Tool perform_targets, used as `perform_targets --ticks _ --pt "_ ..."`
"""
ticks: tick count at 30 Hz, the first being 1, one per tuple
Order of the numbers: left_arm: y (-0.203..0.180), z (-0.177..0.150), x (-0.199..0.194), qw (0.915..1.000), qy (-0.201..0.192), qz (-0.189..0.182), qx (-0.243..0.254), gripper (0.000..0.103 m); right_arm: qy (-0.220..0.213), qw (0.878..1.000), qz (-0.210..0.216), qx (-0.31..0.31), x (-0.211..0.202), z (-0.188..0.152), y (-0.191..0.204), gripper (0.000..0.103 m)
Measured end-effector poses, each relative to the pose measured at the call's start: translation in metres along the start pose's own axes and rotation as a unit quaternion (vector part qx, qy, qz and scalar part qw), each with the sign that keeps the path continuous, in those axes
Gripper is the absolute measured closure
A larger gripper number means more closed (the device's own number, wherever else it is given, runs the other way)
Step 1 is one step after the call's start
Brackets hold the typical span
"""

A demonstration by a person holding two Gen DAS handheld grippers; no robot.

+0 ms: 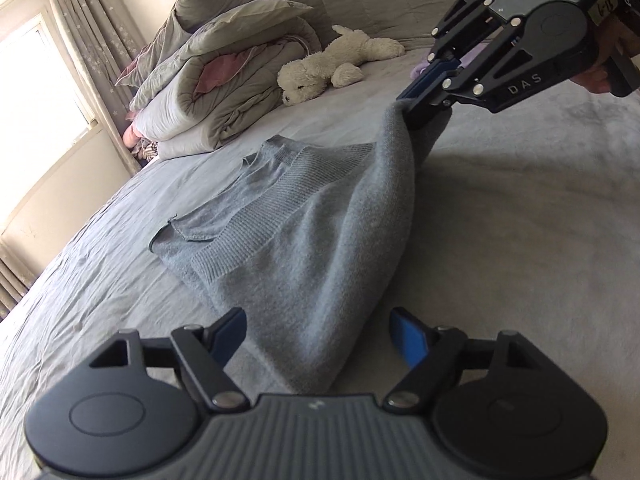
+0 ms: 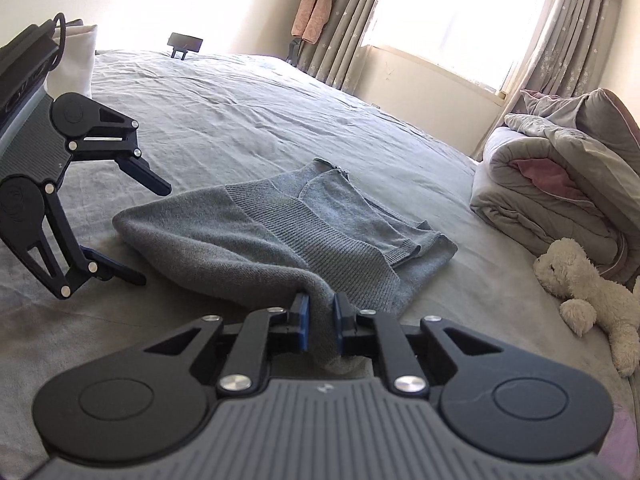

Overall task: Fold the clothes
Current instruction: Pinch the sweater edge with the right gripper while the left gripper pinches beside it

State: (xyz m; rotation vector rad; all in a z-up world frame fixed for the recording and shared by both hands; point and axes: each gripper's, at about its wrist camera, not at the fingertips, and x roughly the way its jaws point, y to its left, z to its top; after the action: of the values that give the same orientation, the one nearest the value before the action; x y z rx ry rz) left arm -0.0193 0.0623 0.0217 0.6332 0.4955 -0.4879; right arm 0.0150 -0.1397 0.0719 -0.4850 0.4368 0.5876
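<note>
Grey knit sweater (image 1: 304,216) spread on bed (image 1: 520,216), partly folded: ribbed band and one sleeve end lying across the body, flat at the far end, peaked at the near corner.

Step in hand, by judgement: lifting one corner to carry it over for the next fold.

Right tongs (image 2: 320,316): nearly closed, blue pads pinching a bunched corner of the sweater, cloth pulled up into a ridge from bed to pads.

Left tongs (image 1: 318,334): spread wide, holding nothing; near edge of the sweater between the fingers, pads clear of the cloth. In the right view, set just beside the sweater's rounded left edge, one finger above the cloth, one low by the bed.

Next move, by judgement: close left tongs on the adjoining edge, then raise both corners level and lay them over the flat part. Uneven lift likely to skew the fold.

Surface: soft, fuzzy, slack. Thick enough to hold a rounded fold.

Nearby, well apart: quilt pile (image 2: 560,184), plush toy (image 2: 588,288).
</note>
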Motion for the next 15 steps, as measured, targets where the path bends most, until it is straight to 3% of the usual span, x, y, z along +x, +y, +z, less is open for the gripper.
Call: perform_targets --ticks 4,8,12,15 --pt "-0.001 -0.001 0.003 0.9999 0.001 0.005 0.014 0.049 0.001 1.000 0.009 0.022 0.001 0.000 -0.007 0.091" --pt "-0.003 -0.002 0.003 0.9996 -0.001 0.001 0.029 0.052 0.010 0.999 0.012 0.040 0.003 0.000 -0.013 0.091" --pt "0.006 0.001 0.008 0.9998 0.016 -0.003 0.009 0.087 0.014 0.999 0.017 0.043 0.006 -0.001 -0.014 0.091" --pt "0.014 0.004 0.007 0.9998 0.015 -0.011 -0.011 0.089 0.019 0.999 0.021 0.041 0.007 -0.002 -0.014 0.091"
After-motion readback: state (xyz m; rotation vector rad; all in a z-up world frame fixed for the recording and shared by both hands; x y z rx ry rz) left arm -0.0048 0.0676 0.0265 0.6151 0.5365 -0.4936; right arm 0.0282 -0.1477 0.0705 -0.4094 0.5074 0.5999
